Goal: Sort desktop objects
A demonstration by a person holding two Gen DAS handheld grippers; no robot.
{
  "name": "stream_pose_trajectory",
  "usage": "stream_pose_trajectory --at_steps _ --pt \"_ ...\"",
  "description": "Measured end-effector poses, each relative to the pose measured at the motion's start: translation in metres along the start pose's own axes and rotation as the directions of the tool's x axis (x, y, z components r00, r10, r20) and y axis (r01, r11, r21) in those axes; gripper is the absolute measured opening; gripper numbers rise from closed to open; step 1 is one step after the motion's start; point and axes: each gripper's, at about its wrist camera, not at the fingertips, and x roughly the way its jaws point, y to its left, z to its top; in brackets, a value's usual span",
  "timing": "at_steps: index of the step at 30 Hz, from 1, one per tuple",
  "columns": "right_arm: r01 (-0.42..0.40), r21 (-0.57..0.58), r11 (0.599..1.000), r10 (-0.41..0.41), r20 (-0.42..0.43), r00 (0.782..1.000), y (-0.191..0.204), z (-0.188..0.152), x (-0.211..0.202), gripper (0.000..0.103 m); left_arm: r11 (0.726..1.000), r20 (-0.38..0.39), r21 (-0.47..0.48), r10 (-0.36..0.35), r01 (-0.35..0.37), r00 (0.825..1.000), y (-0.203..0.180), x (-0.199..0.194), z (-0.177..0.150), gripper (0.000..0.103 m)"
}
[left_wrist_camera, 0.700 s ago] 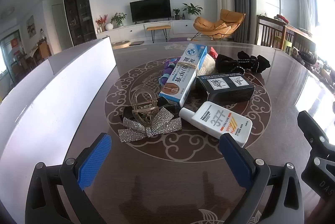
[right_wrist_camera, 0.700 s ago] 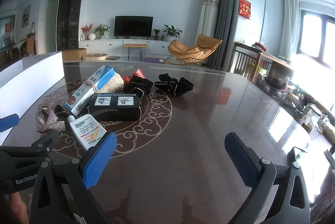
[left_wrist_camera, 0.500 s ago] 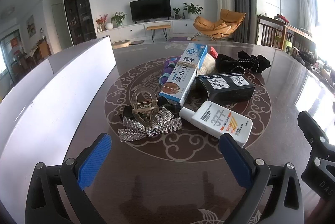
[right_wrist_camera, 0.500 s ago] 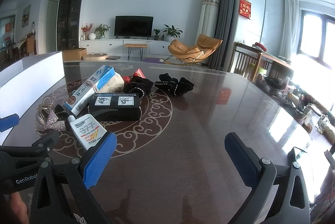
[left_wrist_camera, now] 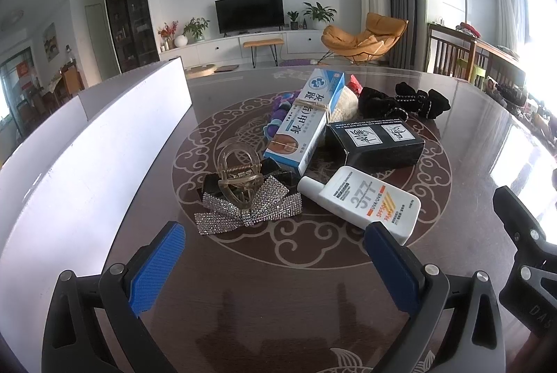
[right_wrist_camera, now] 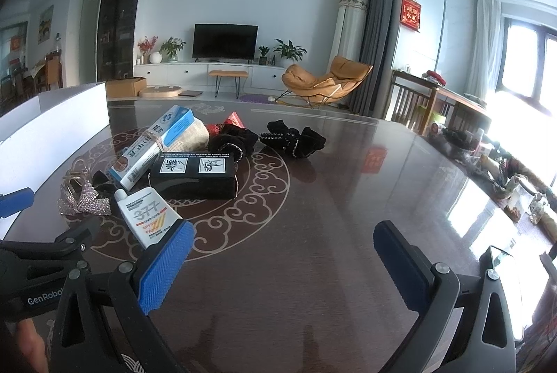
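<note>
Purple item (left_wrist_camera: 280, 110) only left-wrist-visible

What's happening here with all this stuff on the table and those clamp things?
A person holds a two-finger gripper in each hand, about to sort a pile on the dark table. Both the left gripper and the right gripper are wide open and empty, hovering short of the pile. Nothing is picked up yet. Nearest are a white sunscreen bottle, a sparkly bow with a clear hair clip on it, a black box and a blue-and-white carton.
</note>
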Motion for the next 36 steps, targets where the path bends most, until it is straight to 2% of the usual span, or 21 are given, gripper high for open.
stream_pose_trajectory --at_steps 30,34,36 --pt "-0.012 -0.009 1.000 0.012 -0.028 1.000 0.002 -0.010 0.008 0.103 1.000 -0.009 -0.015 0.007 -0.007 1.000 0.000 0.001 -0.001 0.103" --pt "-0.016 -0.013 1.000 0.016 -0.050 0.999 0.003 -0.010 0.013 0.103 1.000 -0.033 -0.001 0.021 -0.021 0.999 -0.004 0.004 -0.001 0.103" --pt "-0.022 -0.013 1.000 0.021 -0.072 0.997 0.004 -0.010 0.018 0.103 0.999 -0.069 0.021 0.043 -0.041 0.997 -0.009 0.011 -0.001 0.103"
